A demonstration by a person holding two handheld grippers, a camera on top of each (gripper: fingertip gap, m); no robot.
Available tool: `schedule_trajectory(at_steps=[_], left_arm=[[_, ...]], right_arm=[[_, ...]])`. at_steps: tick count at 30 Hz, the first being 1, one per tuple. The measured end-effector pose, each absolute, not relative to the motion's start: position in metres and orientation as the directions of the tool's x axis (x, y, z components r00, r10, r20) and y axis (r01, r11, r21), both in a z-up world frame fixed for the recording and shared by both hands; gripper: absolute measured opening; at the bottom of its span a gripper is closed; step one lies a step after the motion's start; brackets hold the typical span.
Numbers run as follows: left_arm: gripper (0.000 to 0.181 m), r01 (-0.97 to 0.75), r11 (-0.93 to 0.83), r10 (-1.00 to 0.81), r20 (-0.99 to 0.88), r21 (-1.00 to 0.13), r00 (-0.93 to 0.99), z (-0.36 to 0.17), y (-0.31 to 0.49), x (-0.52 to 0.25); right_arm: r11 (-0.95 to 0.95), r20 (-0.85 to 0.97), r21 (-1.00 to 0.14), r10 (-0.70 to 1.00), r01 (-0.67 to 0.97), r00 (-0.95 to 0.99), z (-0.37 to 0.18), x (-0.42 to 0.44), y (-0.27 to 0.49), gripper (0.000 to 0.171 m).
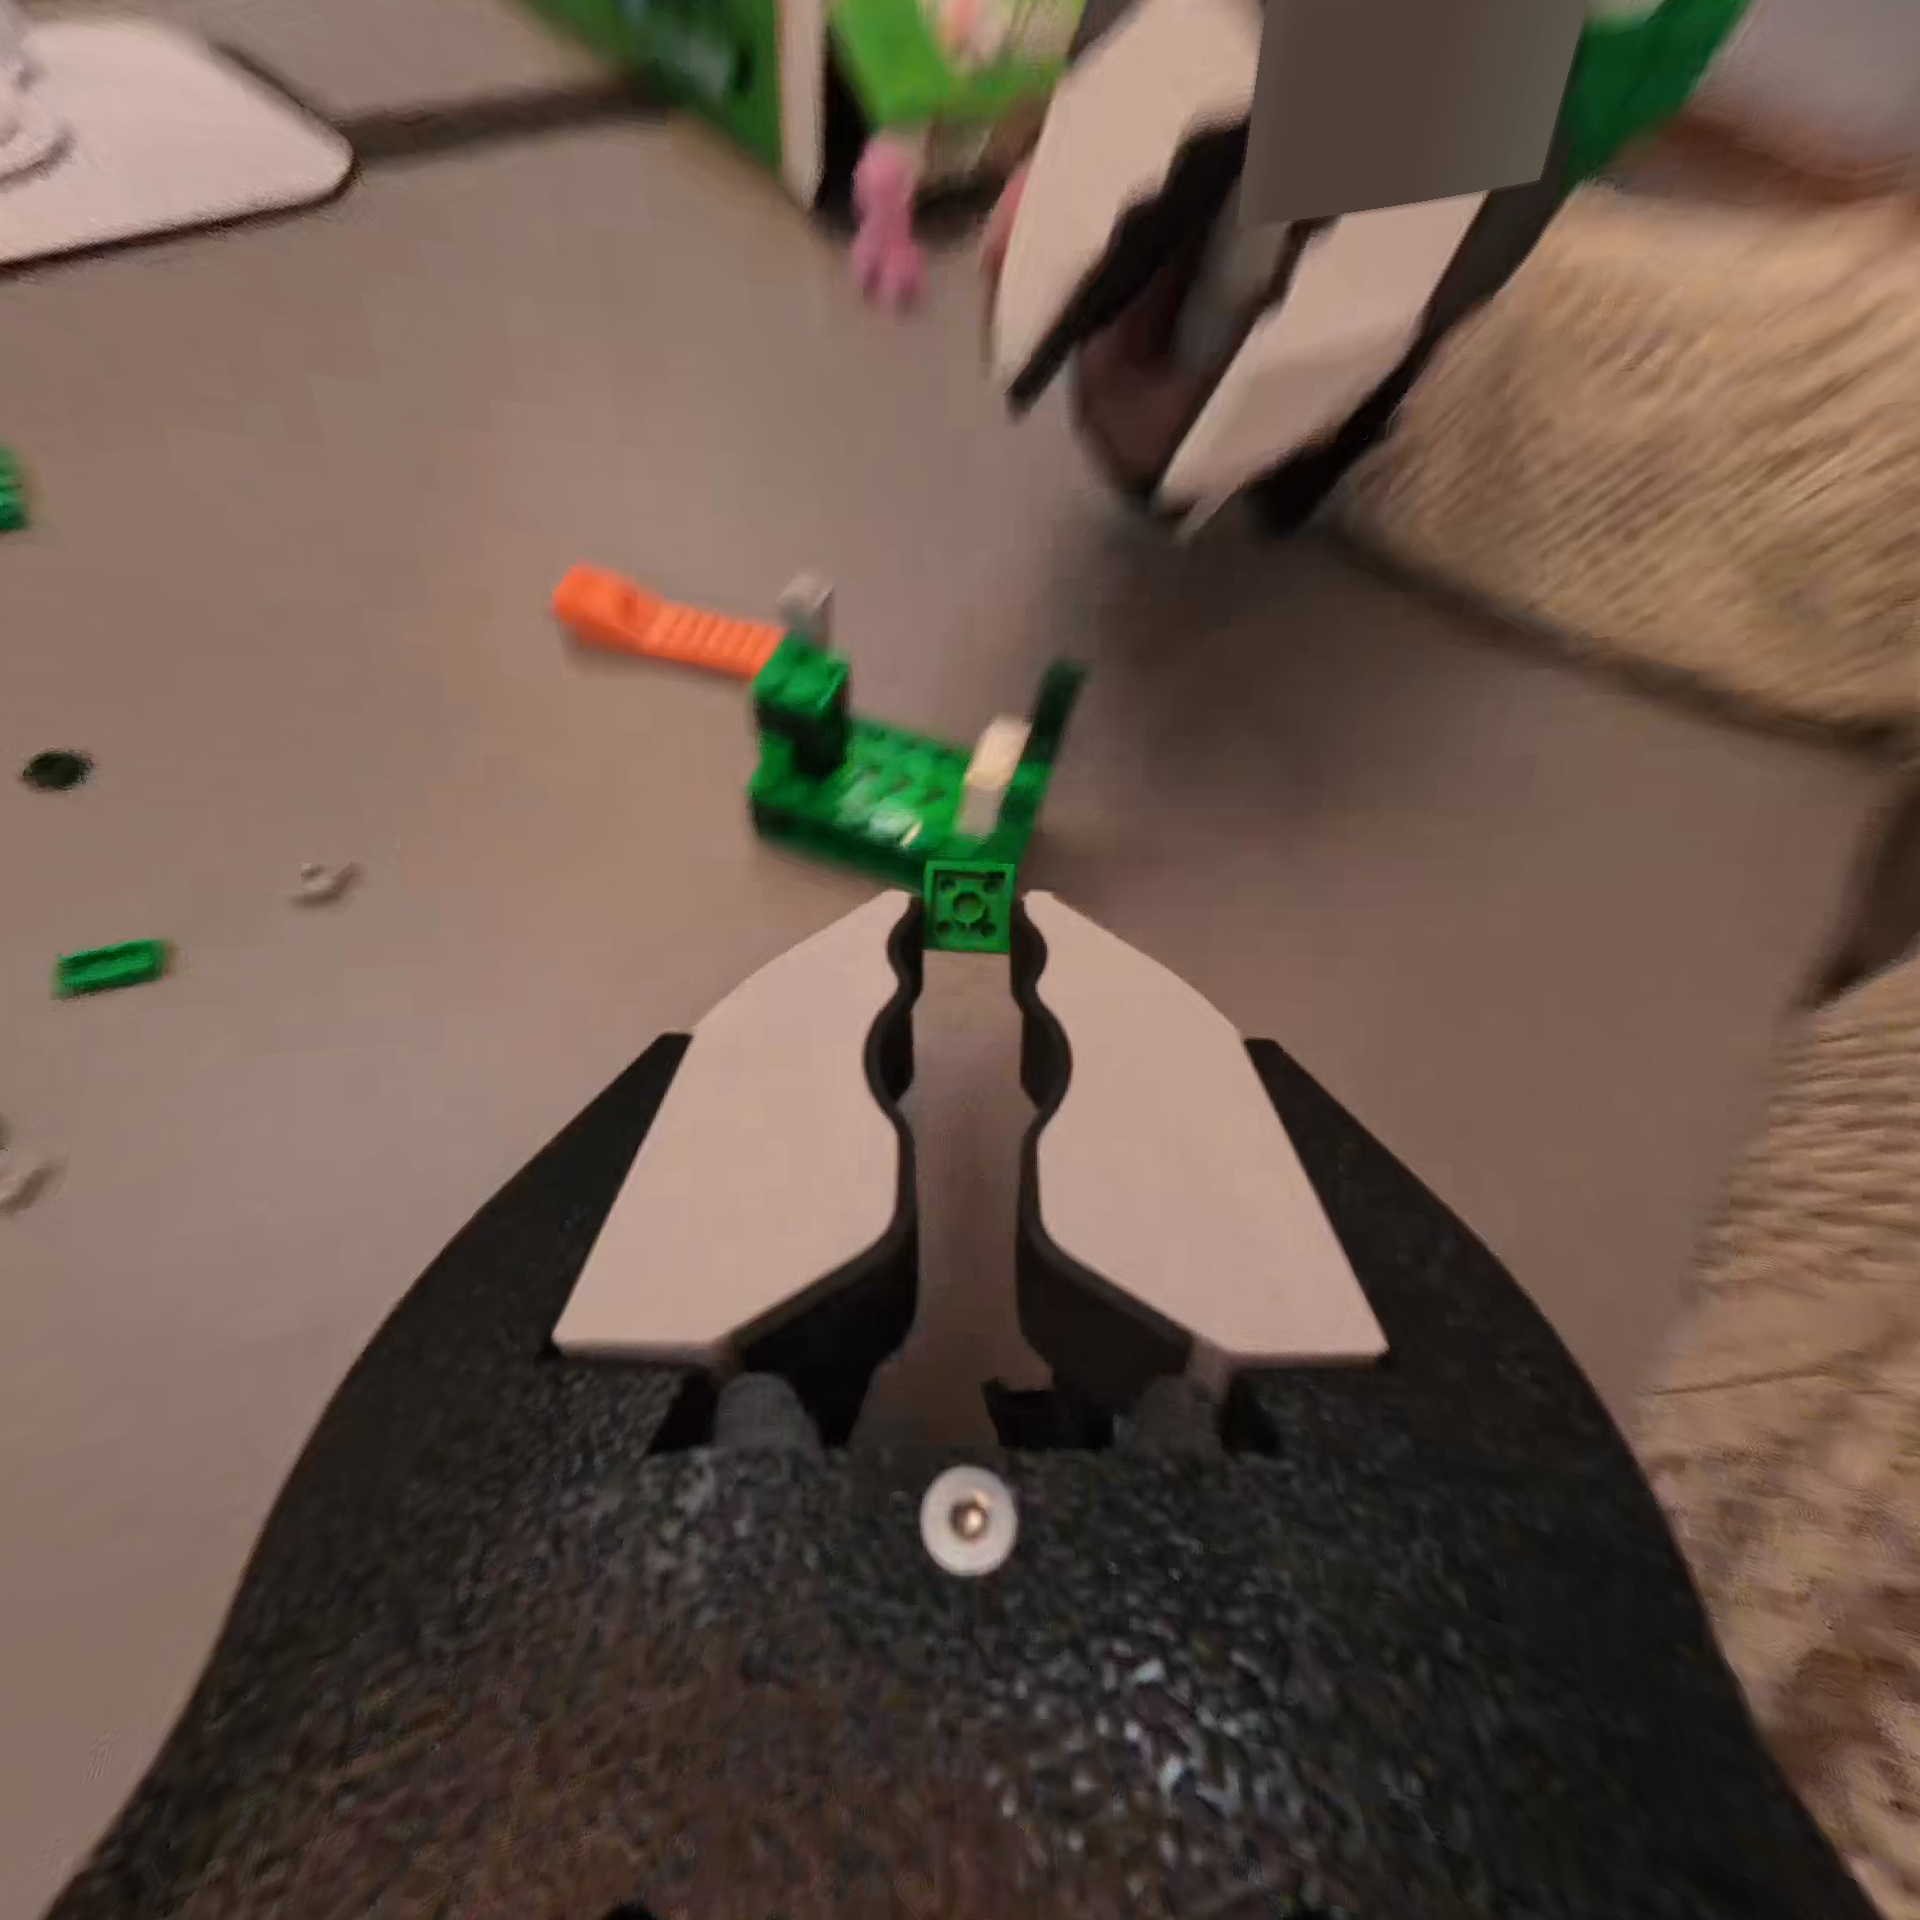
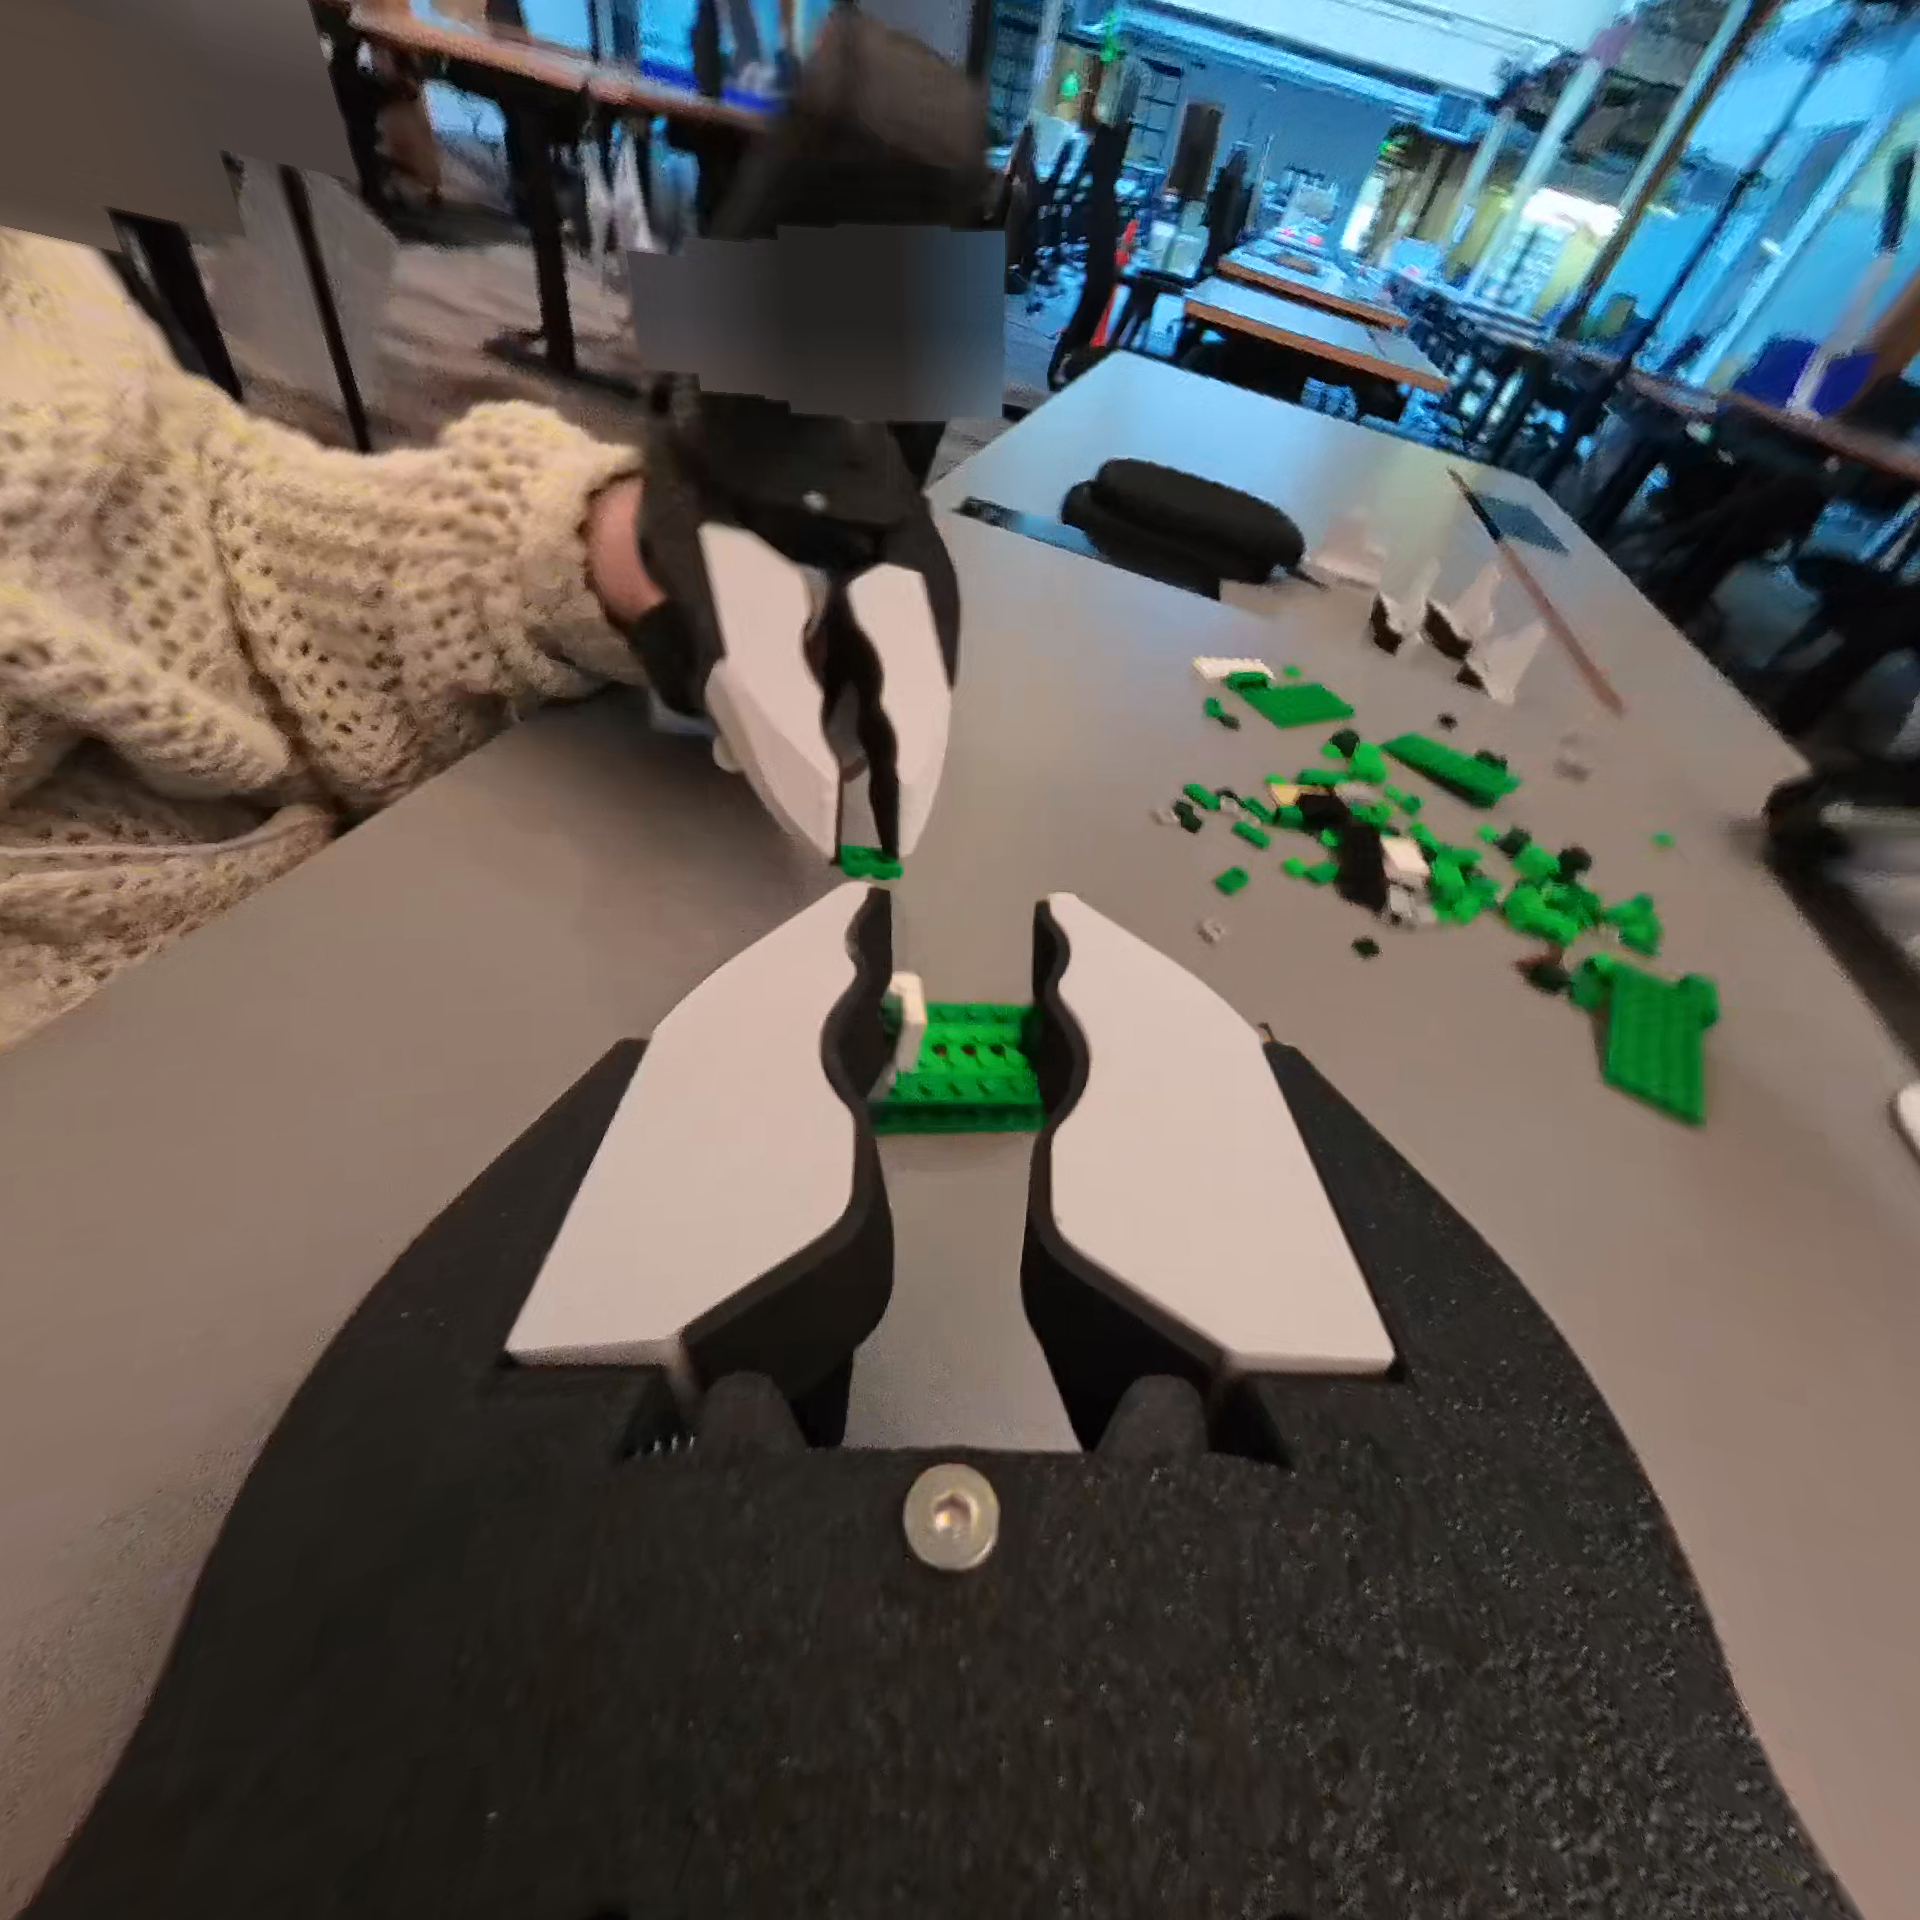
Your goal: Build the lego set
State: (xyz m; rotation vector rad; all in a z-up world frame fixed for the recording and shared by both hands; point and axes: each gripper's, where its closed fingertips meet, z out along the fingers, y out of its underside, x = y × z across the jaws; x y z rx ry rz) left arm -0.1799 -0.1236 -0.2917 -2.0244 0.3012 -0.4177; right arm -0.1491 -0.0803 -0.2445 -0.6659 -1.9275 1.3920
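Note:
My left gripper (image 1: 968,914) is shut on a small green square plate (image 1: 968,908), underside toward the camera. It hovers just above the green lego build (image 1: 894,779), which stands on the grey table and carries a white piece (image 1: 992,774). In the right wrist view the left gripper (image 2: 868,847) hangs point-down with the green plate (image 2: 869,862) at its tips, above and behind the build (image 2: 961,1065). My right gripper (image 2: 961,914) is open, its fingers either side of the build in the picture, seemingly above and in front of it. The right gripper (image 1: 1101,447) also shows blurred in the left wrist view.
An orange brick separator (image 1: 665,623) lies behind the build. A heap of loose green, black and white pieces (image 2: 1434,842) and a green plate (image 2: 1657,1044) lie to the right. A black case (image 2: 1179,525) sits farther back. A cream knitted sleeve (image 2: 260,623) reaches in from the left. Tip to tip, the grippers are about 8 cm apart.

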Motion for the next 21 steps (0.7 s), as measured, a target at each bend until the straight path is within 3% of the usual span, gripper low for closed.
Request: schedule_trajectory(at_steps=[1,3,6,14,19,21], left_arm=[[0.015,0.059,-0.431,-0.439,0.266,-0.9,0.858,-0.278,-0.127,-0.17],[0.015,0.22,-0.422,-0.542,0.44,-0.879,0.716,-0.255,-0.136,-0.155],[0.015,0.318,-0.477,-0.618,0.57,-0.819,0.541,-0.239,-0.147,-0.14],[0.015,0.296,-0.547,-0.64,0.619,-0.783,0.455,-0.243,-0.151,-0.122],[0.015,0.29,-0.496,-0.648,0.571,-0.819,0.504,-0.244,-0.148,-0.125],[0.032,0.28,-0.386,-0.67,0.475,-0.879,0.57,-0.235,-0.144,-0.13]], right_arm=[[0.342,0.249,-0.94,0.689,0.003,-0.681,-0.24,-0.144,-0.091,0.025],[0.402,0.273,-0.916,0.6,-0.012,-0.752,-0.237,-0.133,-0.115,0.025],[0.507,0.366,-0.86,0.523,-0.064,-0.77,-0.239,-0.127,-0.136,0.026],[0.646,0.551,-0.741,0.431,-0.182,-0.714,-0.243,-0.127,-0.158,0.01],[0.562,0.424,-0.823,0.519,-0.078,-0.742,-0.242,-0.133,-0.152,0.005],[0.46,0.299,-0.888,0.623,0.029,-0.723,-0.237,-0.142,-0.141,0.005]])
